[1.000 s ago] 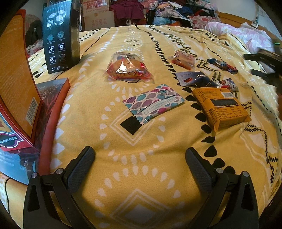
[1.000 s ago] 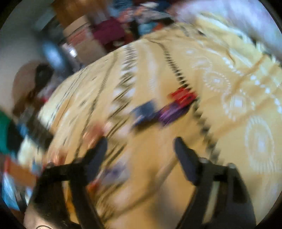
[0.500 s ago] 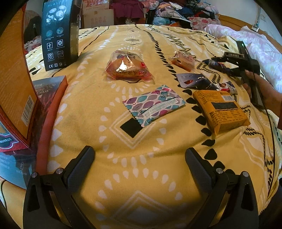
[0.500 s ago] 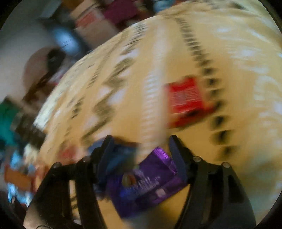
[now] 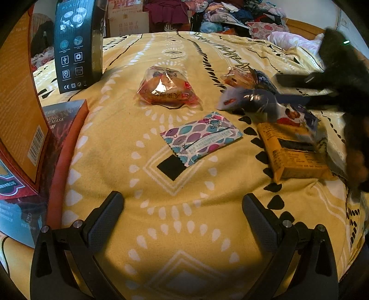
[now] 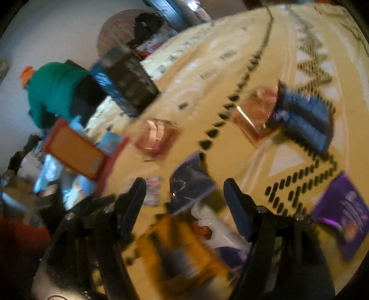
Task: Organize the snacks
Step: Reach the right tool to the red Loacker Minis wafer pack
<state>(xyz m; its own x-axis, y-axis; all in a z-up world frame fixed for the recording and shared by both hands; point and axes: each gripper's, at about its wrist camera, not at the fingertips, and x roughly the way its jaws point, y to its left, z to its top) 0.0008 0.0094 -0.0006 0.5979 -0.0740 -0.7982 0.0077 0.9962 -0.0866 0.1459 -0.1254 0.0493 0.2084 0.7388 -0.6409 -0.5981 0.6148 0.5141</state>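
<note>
Snack packs lie on a yellow patterned bedspread (image 5: 184,230). In the left wrist view I see a clear red bun pack (image 5: 167,88), a leaf-print sachet (image 5: 203,138), an orange box (image 5: 295,152), a dark blue pouch (image 5: 251,99) and a white-blue pack (image 5: 297,115). My left gripper (image 5: 182,217) is open and empty, low over the near bedspread. My right gripper (image 6: 184,200) is open above the dark blue pouch (image 6: 191,182) and the orange box (image 6: 182,251); it also shows blurred in the left wrist view (image 5: 334,76).
A black product box (image 5: 77,43) stands at the back left. An orange carton (image 5: 18,103) and a flat box (image 5: 62,129) lie at the left edge. In the right wrist view a purple pack (image 6: 343,212) and a blue pack (image 6: 304,120) lie to the right. Clothes (image 5: 230,13) are piled behind.
My right gripper has swung away from the purple pack and now hovers over the dark blue pouch and orange box. The left gripper has barely moved.
</note>
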